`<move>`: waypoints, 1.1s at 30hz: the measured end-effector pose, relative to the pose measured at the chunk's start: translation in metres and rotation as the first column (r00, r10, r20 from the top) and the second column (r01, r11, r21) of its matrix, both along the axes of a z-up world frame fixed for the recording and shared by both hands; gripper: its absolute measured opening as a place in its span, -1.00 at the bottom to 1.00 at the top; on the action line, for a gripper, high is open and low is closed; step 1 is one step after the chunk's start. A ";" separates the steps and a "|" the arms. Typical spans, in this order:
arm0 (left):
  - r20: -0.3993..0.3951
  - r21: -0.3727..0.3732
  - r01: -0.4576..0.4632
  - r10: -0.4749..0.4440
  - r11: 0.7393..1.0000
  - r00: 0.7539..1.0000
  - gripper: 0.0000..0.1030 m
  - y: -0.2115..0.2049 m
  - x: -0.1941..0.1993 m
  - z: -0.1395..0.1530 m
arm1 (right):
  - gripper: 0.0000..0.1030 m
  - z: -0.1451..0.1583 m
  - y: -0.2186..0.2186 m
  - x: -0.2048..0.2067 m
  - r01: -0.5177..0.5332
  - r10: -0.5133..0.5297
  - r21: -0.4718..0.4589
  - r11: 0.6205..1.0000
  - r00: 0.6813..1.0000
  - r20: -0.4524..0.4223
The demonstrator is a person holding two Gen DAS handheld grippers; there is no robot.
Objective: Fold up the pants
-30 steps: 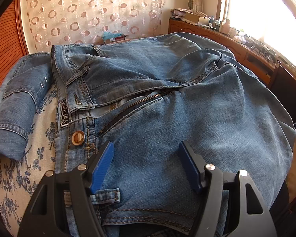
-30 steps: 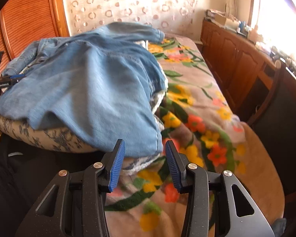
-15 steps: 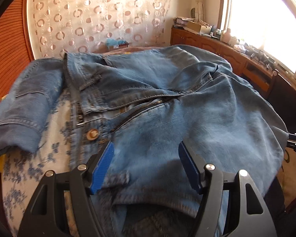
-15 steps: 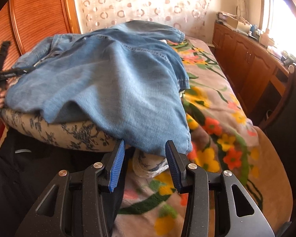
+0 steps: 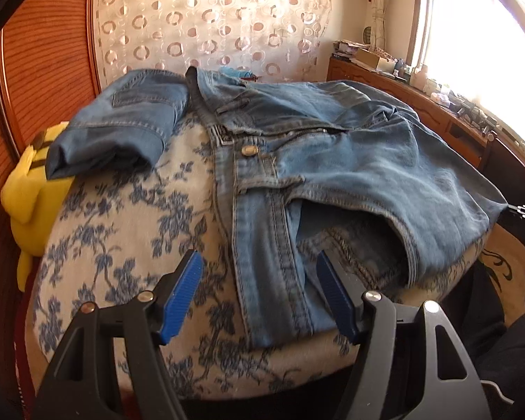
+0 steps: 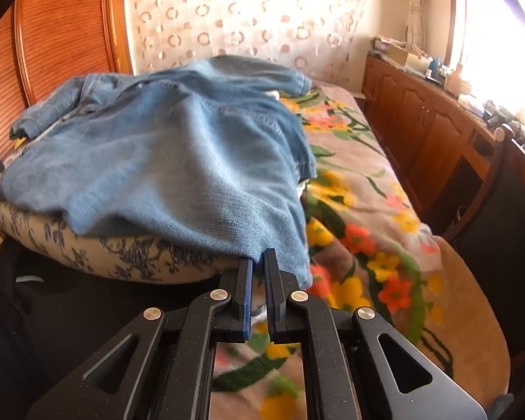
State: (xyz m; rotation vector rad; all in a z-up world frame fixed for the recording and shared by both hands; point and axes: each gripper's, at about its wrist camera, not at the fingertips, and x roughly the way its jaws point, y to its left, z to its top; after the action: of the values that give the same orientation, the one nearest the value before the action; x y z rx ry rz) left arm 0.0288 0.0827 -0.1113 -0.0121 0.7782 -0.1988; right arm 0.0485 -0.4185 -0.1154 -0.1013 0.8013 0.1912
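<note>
Two grippers are working the pants (image 5: pixel 332 147) from opposite ends, and we are taking the blue-flowered cushion (image 5: pixel 122 217) as our landmark; the jeans are lying draped over the top of that cushion, unfolded, with the fly open and the brass button (image 5: pixel 249 149) facing up, so the front is exposed for the first fold. We are holding the left gripper (image 5: pixel 259 280) with its jaws wide apart at the near edge of the cushion, straddling the waistband end without touching it, probably ready to take that end; a rolled cuff (image 5: pixel 112 129) is resting on the far left of the cushion beside a yellow plush toy (image 5: pixel 24 189). At the cushion's other side we are closing the right gripper (image 6: pixel 257 262) on the hanging denim edge, jaws nearly together with cloth between them, likely so the leg can be lifted clear of the floral blanket (image 6: pixel 367 210) beyond the cushion and carried across.
</note>
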 end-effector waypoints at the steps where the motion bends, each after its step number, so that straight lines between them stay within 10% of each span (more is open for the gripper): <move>1: -0.007 0.000 -0.002 0.002 1.000 1.000 0.31 0.002 -0.002 -0.004 | -0.95 0.003 -0.001 0.000 0.006 -0.006 0.004 1.000 1.000 0.004; 7: -0.022 -0.029 0.002 -0.002 1.000 1.000 0.28 0.003 -0.008 -0.017 | -0.99 0.021 -0.003 0.002 0.040 -0.039 -0.006 0.999 0.997 0.070; 18: -0.010 -0.058 0.055 -0.056 0.997 0.998 -0.56 -0.004 -0.015 -0.007 | -0.99 0.036 -0.001 0.006 0.064 -0.064 0.004 0.998 0.991 0.121; 33: 0.251 -0.089 0.040 -0.017 0.995 0.968 -0.83 -0.001 -0.053 0.111 | -1.00 0.134 0.006 0.002 -0.006 0.014 -0.031 0.999 0.957 0.289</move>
State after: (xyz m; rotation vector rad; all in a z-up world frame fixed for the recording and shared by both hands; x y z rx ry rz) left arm -0.0241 0.0816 -0.0006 -0.0636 0.5171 -0.2587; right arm 0.0509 -0.4126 0.0182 -0.1582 0.5116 0.1691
